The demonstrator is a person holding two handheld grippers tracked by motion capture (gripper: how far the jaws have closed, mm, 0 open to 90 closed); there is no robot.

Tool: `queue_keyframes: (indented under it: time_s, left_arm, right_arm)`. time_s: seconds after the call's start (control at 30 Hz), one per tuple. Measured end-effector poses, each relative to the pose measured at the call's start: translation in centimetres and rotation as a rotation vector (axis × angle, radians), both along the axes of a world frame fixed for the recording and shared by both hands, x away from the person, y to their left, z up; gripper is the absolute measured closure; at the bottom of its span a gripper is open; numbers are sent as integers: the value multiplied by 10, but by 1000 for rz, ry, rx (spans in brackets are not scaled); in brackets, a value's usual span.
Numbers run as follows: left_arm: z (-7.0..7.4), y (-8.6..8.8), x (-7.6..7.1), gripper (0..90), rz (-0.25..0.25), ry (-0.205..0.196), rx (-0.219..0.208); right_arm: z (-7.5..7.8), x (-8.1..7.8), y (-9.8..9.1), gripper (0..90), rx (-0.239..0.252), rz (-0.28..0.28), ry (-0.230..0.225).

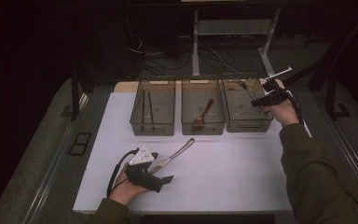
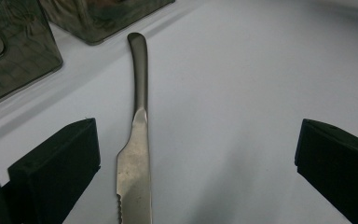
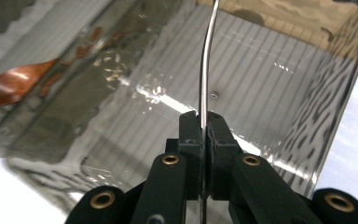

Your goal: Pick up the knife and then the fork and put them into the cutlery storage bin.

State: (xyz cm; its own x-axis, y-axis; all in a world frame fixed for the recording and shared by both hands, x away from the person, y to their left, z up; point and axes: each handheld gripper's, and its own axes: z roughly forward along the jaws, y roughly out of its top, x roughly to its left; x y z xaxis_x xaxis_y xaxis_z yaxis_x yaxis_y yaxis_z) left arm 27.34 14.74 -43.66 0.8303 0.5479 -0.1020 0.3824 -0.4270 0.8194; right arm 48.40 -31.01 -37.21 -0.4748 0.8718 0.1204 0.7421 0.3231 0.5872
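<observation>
High view: the right hand-held gripper [image 1: 255, 101] is hovering over the right bin [image 1: 247, 122], jaws clenched on a thin metal utensil [image 1: 244, 86] whose far end is reaching over the bin's back part; which kind of utensil it is cannot be told. The left hand-held gripper [image 1: 168, 179] is resting on the white bench [image 1: 233, 182] near the front edge, w/ a table knife [image 1: 175, 154] lying diagonally just beyond it, handle pointing toward the bins. Three dark see-through bins are standing in a row at the bench's far side: the left bin [image 1: 152, 126] is holding dark sticks, the middle bin [image 1: 203, 127] is holding a reddish spoon [image 1: 204, 114]. The bin walls are standing between the knife and the bin interiors.

Left gripper view: jaws are standing wide apart, released, gripping nothing. The knife [image 2: 135, 158] is lying on the bench betw. them, nearer the left-hand jaw, serrated blade toward the camera, handle running off toward the bin corners at top left.

Right gripper view: jaws are pressed together on the utensil's slim shaft [image 3: 205, 70], which is rising and curving above the right bin's ribbed floor [image 3: 261, 93]. The spoon [image 3: 9, 86] is showing through the wall at left, in the neighbouring bin.
</observation>
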Motion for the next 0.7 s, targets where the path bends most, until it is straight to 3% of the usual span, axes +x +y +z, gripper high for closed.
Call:
queue_keyframes:
  time_s: [0.3,0.33,0.37,0.47,0.7]
  left_arm:
    - [-1,-1,0,0,-10,6,5]
    - [-1,-2,-1,0,-9,6,3]
    - [-1,-2,-1,0,-9,5,2]
    - [-1,-2,-1,0,-8,6,2]
    - [0,-1,-1,0,-8,3,3]
  right_arm:
    - [-14,7,3,850,-70,7,58]
    - [-15,7,4,807,-76,6,58]
    - [-15,7,4,708,-70,0,48]
    - [-12,6,5,570,-70,-7,4]
    - [-1,-4,-2,494,9,-10,-51]
